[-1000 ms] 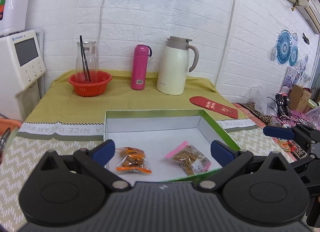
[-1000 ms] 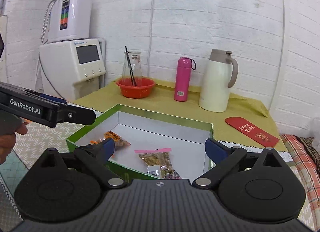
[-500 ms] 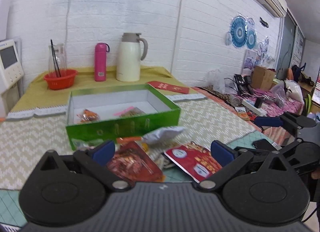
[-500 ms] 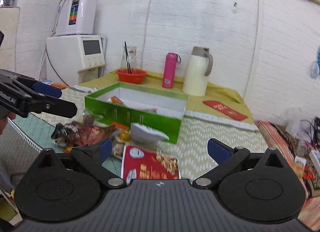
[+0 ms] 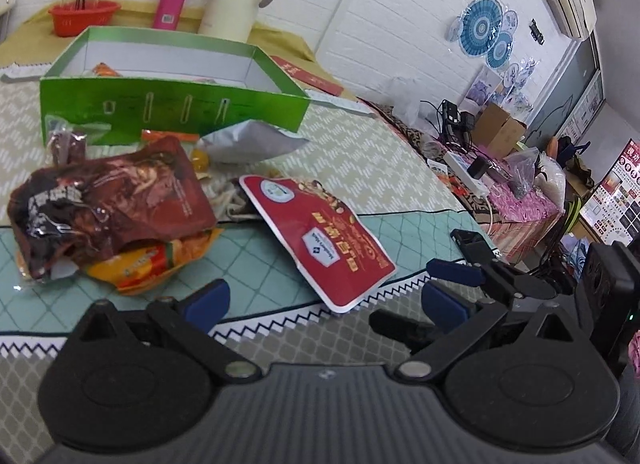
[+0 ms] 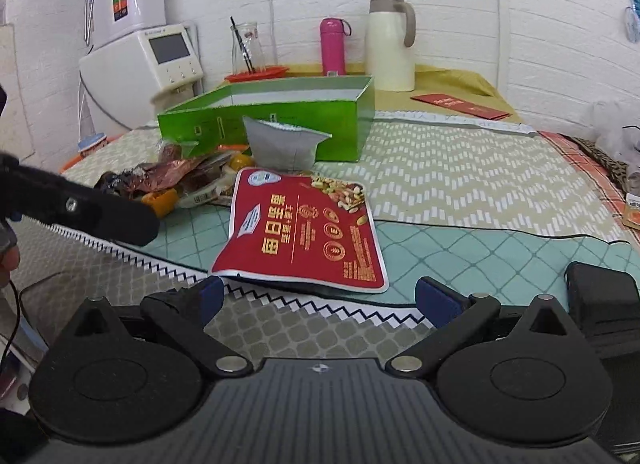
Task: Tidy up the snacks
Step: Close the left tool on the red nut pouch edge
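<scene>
A green box (image 5: pixel 172 104) (image 6: pixel 280 120) with a white inside stands on the table and holds small snack packets (image 5: pixel 105 69). In front of it lies a pile of snacks: a dark red-brown bag (image 5: pixel 104 200), an orange packet (image 5: pixel 140 264), a silver pouch (image 5: pixel 248 142) (image 6: pixel 280 144) and a flat red nut pouch (image 5: pixel 320 240) (image 6: pixel 304 228). My left gripper (image 5: pixel 324 304) is open, low at the table's front edge, near the red pouch. My right gripper (image 6: pixel 320 298) is open too, just short of the same pouch, with nothing between its fingers.
At the back stand a cream jug (image 6: pixel 390 44), a pink flask (image 6: pixel 333 46), a red bowl (image 5: pixel 84 16) with a glass carafe, and a white appliance (image 6: pixel 140 60). A red envelope (image 6: pixel 460 106) lies at the back right. A cluttered side table (image 5: pixel 500 168) is off to the right.
Both grippers have pulled back from over the box and dropped low to the table's front edge. The snack pile now lies close ahead. Both stayed open.
</scene>
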A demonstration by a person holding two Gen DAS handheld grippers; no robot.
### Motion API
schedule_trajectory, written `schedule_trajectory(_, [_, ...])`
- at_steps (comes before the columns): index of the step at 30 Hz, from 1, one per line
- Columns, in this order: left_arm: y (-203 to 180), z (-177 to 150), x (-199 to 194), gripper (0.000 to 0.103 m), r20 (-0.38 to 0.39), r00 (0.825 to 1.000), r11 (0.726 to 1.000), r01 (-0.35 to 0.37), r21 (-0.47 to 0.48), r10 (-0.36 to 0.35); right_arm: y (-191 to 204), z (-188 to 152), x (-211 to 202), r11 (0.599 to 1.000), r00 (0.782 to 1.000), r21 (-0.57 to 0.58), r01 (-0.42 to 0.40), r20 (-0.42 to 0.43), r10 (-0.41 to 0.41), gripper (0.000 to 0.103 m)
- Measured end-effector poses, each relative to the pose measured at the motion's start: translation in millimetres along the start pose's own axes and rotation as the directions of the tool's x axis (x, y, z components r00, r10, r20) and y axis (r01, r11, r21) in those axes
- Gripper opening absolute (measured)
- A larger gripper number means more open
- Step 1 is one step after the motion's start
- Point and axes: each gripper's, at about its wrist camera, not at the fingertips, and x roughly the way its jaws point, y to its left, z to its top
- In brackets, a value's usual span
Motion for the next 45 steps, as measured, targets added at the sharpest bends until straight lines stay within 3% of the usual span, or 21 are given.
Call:
schedule_trajectory(7, [-5.8, 13.0, 33.9, 0.101, -0.029, 0.999, 1.0, -0.023, -0.006, 0.023, 3.5, 1.1, 3.1, 0.985, 1.0, -0.168, 0.026, 0.004, -0.026, 0.103])
schedule_trajectory(8, [-6.6, 15.0, 37.5, 0.098, -0.031, 0.999, 1.0, -0.022, 0.003, 0.022, 2.4, 2.5, 4.8, 0.986, 1.0, -0.166, 0.024, 0.0, -0.024, 0.103])
schedule_trajectory(11, [-8.9, 21.3, 47.8, 0.067, -0.051, 0.998, 0.999, -0.035, 0.022, 0.036, -3.6, 7.0, 10.6, 0.993, 1.0, -0.122, 0.0, 0.0, 0.0, 0.103])
schedule_trajectory(17, [-5.5, 28.7, 60.8, 0.066, -0.063, 0.997, 0.999, -0.033, -0.006, 0.033, -5.0, 8.5, 21.1, 0.995, 0.997, -0.057, -0.078, -0.025, 0.077, 0.103])
schedule_trajectory(18, [-5.0, 29.1, 61.5, 0.062, -0.063, 0.997, 0.999, -0.035, -0.006, 0.034, -3.1, 7.8, 21.0, 0.994, 0.996, -0.058, -0.088, -0.023, 0.087, 0.103])
schedule_trajectory(20, [-2.8, 28.7, 64.4, 0.039, -0.07, 0.996, 0.999, -0.054, 0.005, 0.054, 2.6, 7.6, 18.7, 0.991, 0.993, -0.074, -0.113, -0.024, 0.112, 0.103])
schedule_trajectory(24, [6.2, 25.1, 62.1, 0.037, -0.061, 0.997, 0.999, -0.037, -0.016, 0.036, 9.5, 8.2, 12.4, 0.982, 0.986, -0.087, -0.166, -0.035, 0.163, 0.103])
schedule_trajectory(29, [16.2, 17.5, 46.8, 0.037, -0.062, 0.998, 0.999, -0.027, -0.033, 0.025, 1.7, 9.0, -2.8, 0.99, 0.992, -0.062, -0.13, -0.008, 0.129, 0.103])
schedule_trajectory(35, [16.9, 8.2, 35.7, 0.037, -0.065, 0.998, 1.0, -0.011, -0.019, 0.01, -25.7, 19.3, 8.9, 0.994, 0.997, 0.077, -0.074, -0.001, 0.074, 0.102])
schedule_trajectory(37, [18.0, 8.1, 34.9, 0.037, -0.065, 0.998, 1.0, -0.008, -0.023, 0.007, -30.9, 21.4, 20.1, 0.99, 0.996, 0.115, -0.084, -0.025, 0.088, 0.085])
schedule_trajectory(41, [18.9, 8.5, 35.5, 0.037, -0.068, 0.998, 1.0, -0.007, -0.02, 0.006, -32.4, 24.8, 27.4, 0.985, 0.994, 0.139, -0.103, -0.016, 0.107, 0.077])
schedule_trajectory(45, [19.2, 8.9, 36.6, 0.039, -0.062, 0.998, 1.0, -0.008, -0.015, 0.007, -30.7, 27.6, 32.6, 0.98, 0.99, 0.148, -0.134, -0.015, 0.137, 0.061])
